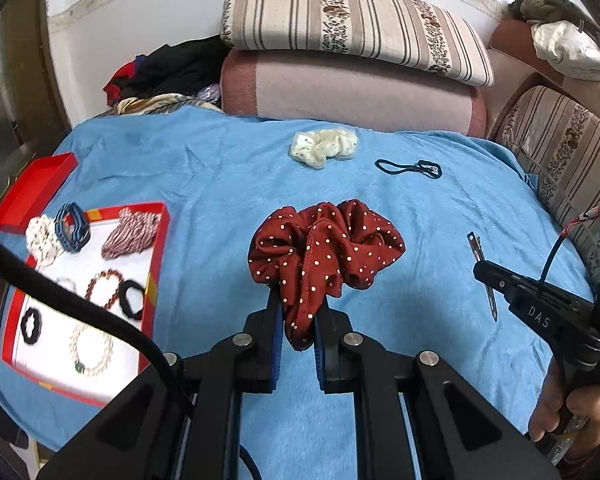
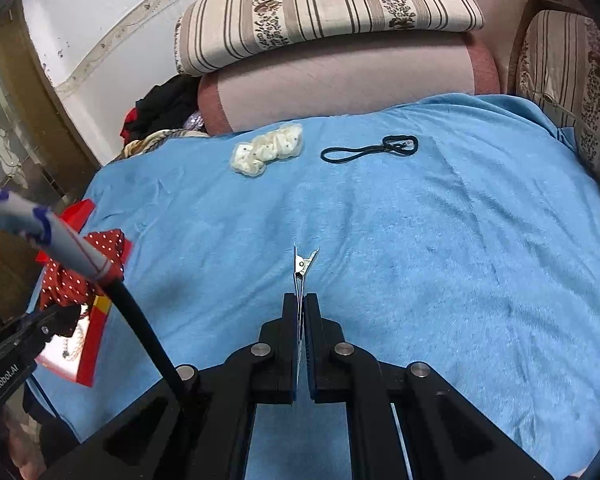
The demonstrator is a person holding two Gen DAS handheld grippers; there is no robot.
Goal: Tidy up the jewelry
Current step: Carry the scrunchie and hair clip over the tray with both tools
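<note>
Two grippers, both loaded: far left sits the red tray (image 1: 156, 280), then the left gripper (image 1: 296, 320) clamped on the polka-dot scrunchie (image 1: 324, 248), hair clip (image 2: 302, 272) pinched in the right gripper (image 2: 300, 312). I'd lower gently into bare tray space, avoiding the necklaces.

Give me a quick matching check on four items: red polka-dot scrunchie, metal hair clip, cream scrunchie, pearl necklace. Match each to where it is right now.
Items:
1. red polka-dot scrunchie
2. metal hair clip
3. cream scrunchie
4. pearl necklace

Places:
A. inside the red tray
B. pinched in the right hand-held gripper
C. lying loose on the blue blanket, near the cushions
D. pinched in the left hand-held gripper

Pairs: 1-D, 2-B, 3-C, 4-A
</note>
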